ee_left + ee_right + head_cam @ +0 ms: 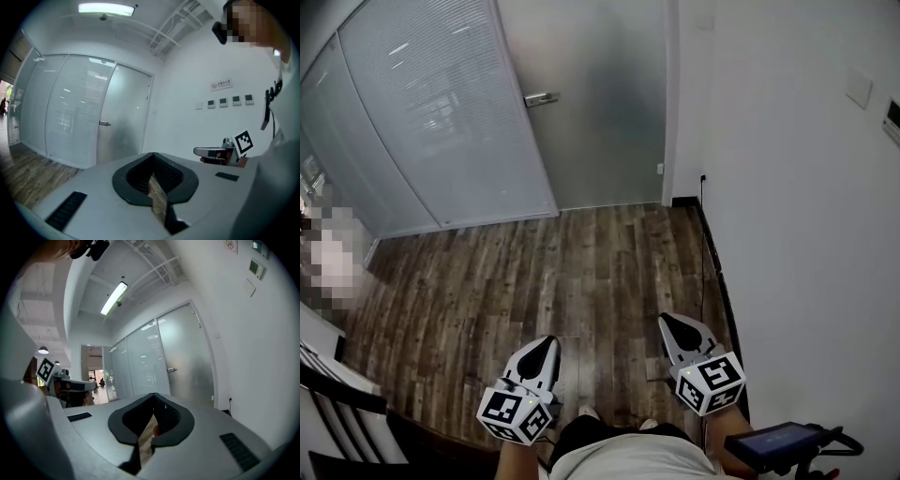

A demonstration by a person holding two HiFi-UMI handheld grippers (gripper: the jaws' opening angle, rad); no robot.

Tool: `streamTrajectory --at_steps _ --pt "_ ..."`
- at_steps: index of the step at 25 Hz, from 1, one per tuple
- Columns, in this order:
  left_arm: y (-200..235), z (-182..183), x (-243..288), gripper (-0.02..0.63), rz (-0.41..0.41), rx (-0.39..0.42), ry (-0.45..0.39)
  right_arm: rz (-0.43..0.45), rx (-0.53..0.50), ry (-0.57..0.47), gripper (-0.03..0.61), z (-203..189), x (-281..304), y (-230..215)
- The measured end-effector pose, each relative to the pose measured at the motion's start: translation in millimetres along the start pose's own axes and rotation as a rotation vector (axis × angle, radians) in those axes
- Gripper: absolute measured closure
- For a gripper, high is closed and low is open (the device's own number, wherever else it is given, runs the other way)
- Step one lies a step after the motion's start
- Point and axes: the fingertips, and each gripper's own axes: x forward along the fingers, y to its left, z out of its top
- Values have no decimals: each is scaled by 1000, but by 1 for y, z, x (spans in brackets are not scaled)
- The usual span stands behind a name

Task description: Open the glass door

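- My right gripper (679, 330) has its jaws pressed together with nothing between them. Only a sliver of floor shows through the slit.
- My left gripper (544, 352) looks the same, closed and empty. It sits to the left of the right one, apart from it. Both are close to my body and point toward the far end.
- A dark wooden floor (534, 272) lies under both.
- A white wall (797, 206) runs along the right, with a thin black cable (710, 246) at its foot.
- The glass door (600, 122) is frosted and stands shut at the far end, well apart from both grippers. Its metal handle (541, 97) is at its left edge.
- A glass wall with blinds (431, 122) runs left of the door.
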Motion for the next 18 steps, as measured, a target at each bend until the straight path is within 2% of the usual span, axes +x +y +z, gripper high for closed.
streamTrajectory --at_steps 5,12,18 --pt "5 2 21 614 2 -15 -15 7 -14 18 577 -1 13 -15" --pt "40 1 78 614 -19 -52 -19 -15 -53 38 577 0 56 -44" --pt "96 29 127 614 -36 -52 -34 -39 -77 37 577 26 131 -60"
